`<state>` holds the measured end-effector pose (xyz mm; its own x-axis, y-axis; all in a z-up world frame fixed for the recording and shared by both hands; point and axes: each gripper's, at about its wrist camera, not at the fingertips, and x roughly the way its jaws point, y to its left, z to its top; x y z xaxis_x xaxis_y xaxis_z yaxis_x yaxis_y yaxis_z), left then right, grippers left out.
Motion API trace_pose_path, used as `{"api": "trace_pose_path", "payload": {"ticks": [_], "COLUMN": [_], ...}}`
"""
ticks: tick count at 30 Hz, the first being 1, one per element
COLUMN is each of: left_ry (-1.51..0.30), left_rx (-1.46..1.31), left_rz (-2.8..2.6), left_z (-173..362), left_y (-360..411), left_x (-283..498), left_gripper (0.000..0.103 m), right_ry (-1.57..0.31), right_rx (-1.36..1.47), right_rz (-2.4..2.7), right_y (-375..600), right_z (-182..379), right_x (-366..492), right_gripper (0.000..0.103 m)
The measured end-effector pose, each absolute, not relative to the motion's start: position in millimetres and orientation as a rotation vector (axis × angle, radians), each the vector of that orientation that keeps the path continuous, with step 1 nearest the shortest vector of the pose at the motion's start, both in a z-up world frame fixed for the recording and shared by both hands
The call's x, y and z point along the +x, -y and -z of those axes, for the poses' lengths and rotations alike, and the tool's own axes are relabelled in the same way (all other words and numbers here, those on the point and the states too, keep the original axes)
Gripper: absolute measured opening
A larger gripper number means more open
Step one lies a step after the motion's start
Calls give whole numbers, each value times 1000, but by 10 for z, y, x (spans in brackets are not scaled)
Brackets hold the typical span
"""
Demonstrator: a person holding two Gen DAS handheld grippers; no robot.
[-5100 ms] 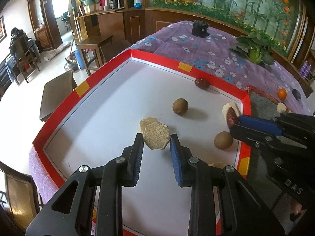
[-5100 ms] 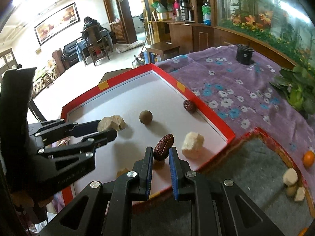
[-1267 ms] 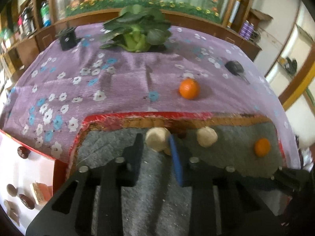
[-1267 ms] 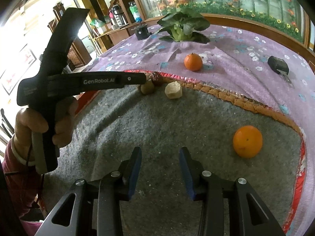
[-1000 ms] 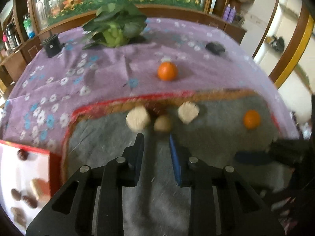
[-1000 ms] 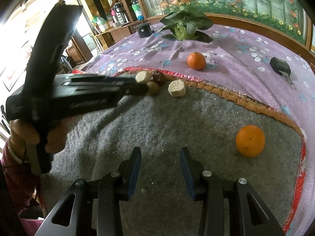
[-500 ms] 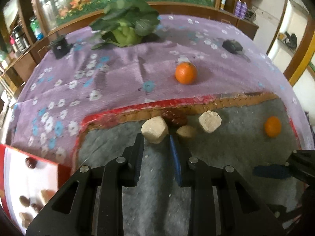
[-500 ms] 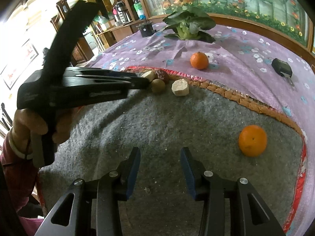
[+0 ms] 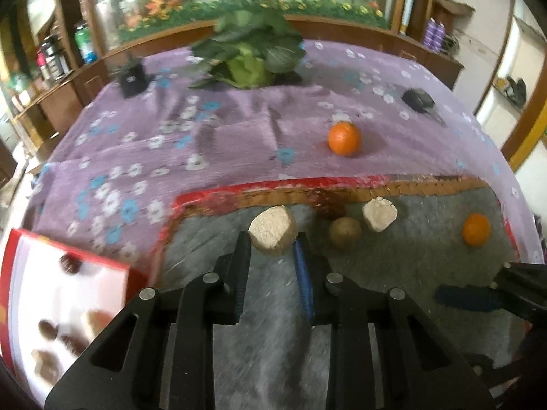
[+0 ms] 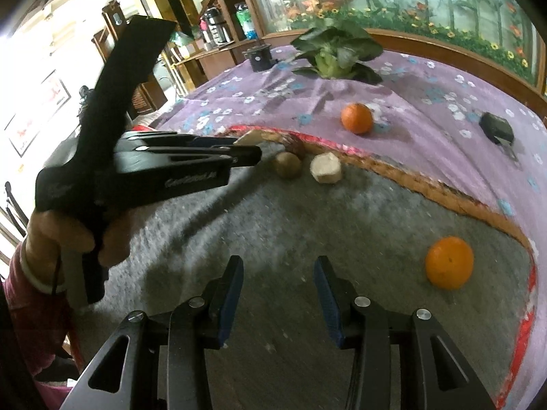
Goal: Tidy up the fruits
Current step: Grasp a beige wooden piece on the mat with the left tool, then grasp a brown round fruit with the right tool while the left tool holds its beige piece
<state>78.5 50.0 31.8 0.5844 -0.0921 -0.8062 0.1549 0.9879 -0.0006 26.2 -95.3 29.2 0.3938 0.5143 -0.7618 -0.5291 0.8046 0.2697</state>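
Gripping a pale chunk at the very tips of my left gripper, I have it over the grey mat, close to the mat's far edge. The jaws have just been closing, with the chunk between them and both pads against its sides.

What matters for the coming move, as I judge it, is where the small group on the mat lies from those tips. A brown round fruit sits just ahead and to the right, with a dark red date behind it and a second pale chunk further right again. The bare patch straight under my tips, left of the brown fruit, looks like the place to set this one down. The chunk is roughly as wide as it is long, so its turn hardly matters.

My right gripper hangs released and empty, well back from that group, so the left hand is clearly nearer. An orange rests on the mat ahead and to its right.
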Motion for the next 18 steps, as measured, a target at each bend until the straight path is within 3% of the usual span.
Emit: {"api": "trace_pose_path", "payload": {"ticks": [14, 18], "left_ry": [-850, -856], "left_rx": [58, 36], "left_rz": [56, 59], "left_z": [-536, -512], "left_y": [-825, -874], "left_x": [172, 135], "left_gripper": [25, 25], "right_ry": [-934, -922], "right_rx": [-35, -97], "right_rz": [-580, -552], "right_y": [462, 367], "right_z": [-186, -208], "right_x": [937, 971], "right_gripper": [41, 25]}}
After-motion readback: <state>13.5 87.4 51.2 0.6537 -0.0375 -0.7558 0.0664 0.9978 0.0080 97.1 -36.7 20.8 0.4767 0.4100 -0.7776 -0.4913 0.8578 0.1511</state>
